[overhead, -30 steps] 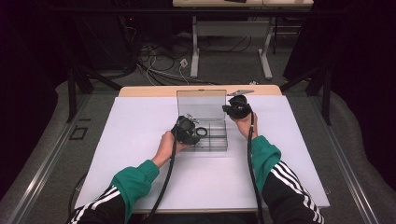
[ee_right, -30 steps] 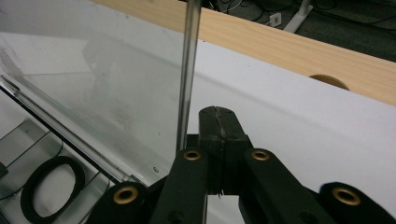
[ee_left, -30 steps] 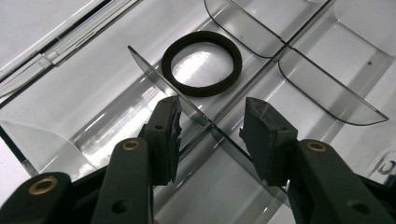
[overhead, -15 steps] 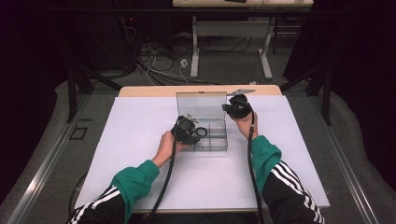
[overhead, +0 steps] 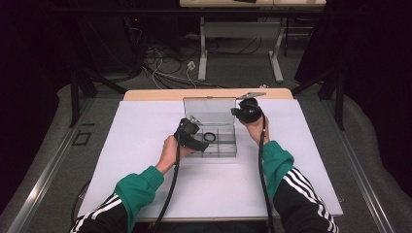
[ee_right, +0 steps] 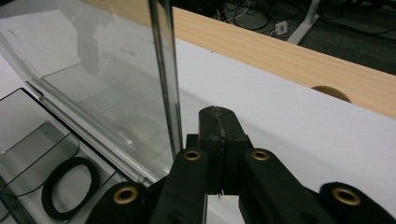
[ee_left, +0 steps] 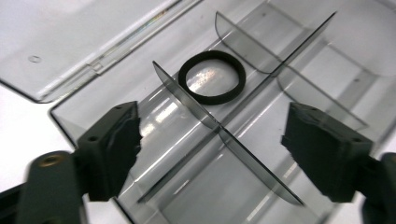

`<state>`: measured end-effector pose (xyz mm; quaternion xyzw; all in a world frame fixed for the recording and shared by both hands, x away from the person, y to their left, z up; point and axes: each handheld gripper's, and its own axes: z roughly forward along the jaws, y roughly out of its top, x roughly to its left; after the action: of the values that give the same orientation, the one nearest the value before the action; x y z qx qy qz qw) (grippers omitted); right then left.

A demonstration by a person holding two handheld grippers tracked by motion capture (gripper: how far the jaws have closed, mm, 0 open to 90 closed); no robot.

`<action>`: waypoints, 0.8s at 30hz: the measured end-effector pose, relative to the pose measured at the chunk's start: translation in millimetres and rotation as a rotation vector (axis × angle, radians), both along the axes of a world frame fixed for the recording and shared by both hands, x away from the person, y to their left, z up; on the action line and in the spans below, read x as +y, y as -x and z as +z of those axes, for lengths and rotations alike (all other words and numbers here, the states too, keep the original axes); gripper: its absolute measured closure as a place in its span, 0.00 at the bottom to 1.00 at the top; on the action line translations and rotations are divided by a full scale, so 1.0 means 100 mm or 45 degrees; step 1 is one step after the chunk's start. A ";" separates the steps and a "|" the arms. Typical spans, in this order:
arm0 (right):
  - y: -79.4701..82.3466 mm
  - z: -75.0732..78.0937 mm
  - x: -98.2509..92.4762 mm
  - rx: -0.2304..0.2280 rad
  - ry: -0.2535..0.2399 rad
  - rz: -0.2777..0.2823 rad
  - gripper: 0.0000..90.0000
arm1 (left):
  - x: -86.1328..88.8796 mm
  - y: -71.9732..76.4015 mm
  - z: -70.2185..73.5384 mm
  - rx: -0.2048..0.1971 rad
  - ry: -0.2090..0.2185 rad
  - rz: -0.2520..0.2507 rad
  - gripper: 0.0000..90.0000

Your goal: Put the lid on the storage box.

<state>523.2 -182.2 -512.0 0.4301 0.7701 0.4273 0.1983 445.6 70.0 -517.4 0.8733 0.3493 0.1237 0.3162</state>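
Left gripper view: black ring [ee_left: 212, 77] beyond open left claw [ee_left: 210, 154] (untouched).

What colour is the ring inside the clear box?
Black. The ring lies in a compartment of the clear box; the left gripper view shows it best.

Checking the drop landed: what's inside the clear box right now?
One black ring lies flat in a compartment of the clear box, past the divider. The other compartments look empty. The left gripper, jaws just opened, hides the nearest corners.
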 end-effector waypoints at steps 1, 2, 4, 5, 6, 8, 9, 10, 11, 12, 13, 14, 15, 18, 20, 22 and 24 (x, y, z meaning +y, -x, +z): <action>0.00 0.00 0.00 0.001 -0.004 -0.001 1.00 | 0.03 0.02 0.03 -0.002 0.000 -0.012 0.18; 0.00 0.01 0.00 -0.004 -0.001 0.002 1.00 | 0.05 0.04 0.06 -0.003 -0.001 -0.017 0.17; 0.01 0.01 0.00 -0.001 -0.002 0.006 1.00 | 0.12 0.06 0.12 -0.013 -0.014 -0.035 0.14; 0.01 0.01 0.00 -0.003 -0.003 0.005 1.00 | 0.17 0.08 0.15 -0.019 -0.014 -0.039 0.12; 0.01 0.02 0.00 0.000 -0.001 0.008 1.00 | 0.20 0.09 0.17 -0.026 -0.015 -0.037 0.11; 0.01 0.02 -0.01 -0.003 -0.002 0.014 1.00 | 0.29 0.11 0.22 -0.031 -0.011 -0.028 0.08; 0.01 0.02 -0.01 -0.004 -0.002 0.015 1.00 | 0.35 0.13 0.25 -0.040 -0.009 -0.021 0.07; 0.01 0.02 -0.01 -0.008 0.002 0.019 1.00 | 0.40 0.13 0.27 -0.042 -0.009 -0.012 0.06; 0.02 0.03 -0.01 -0.005 0.000 0.017 1.00 | 0.42 0.14 0.28 -0.045 -0.007 -0.002 0.05; 0.02 0.03 -0.01 -0.008 -0.002 0.017 1.00 | 0.46 0.14 0.29 -0.048 -0.001 0.005 0.04; 0.02 0.04 -0.01 -0.006 -0.004 0.014 1.00 | 0.50 0.15 0.31 -0.048 0.005 0.014 0.04; 0.03 0.04 -0.01 -0.010 -0.003 0.019 1.00 | 0.52 0.15 0.31 -0.044 0.010 0.018 0.03; 0.03 0.04 -0.01 -0.009 -0.007 0.017 1.00 | 0.55 0.17 0.32 -0.046 0.013 0.023 0.03; 0.03 0.05 -0.01 -0.003 -0.004 0.013 1.00 | 0.60 0.20 0.32 -0.056 0.011 0.032 0.03; 0.03 0.05 -0.01 -0.002 -0.005 0.013 1.00 | 0.63 0.22 0.32 -0.054 0.010 0.031 0.02; 0.04 0.05 0.00 -0.001 -0.004 0.012 1.00 | 0.67 0.24 0.32 -0.051 0.011 0.034 0.01; 0.04 0.05 0.00 0.000 -0.009 0.015 1.00 | 0.71 0.26 0.32 -0.053 0.016 0.041 0.00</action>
<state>519.3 -182.2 -507.0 0.4264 0.7711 0.4312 0.1941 419.9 140.8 -485.4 0.8629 0.3573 0.1448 0.3267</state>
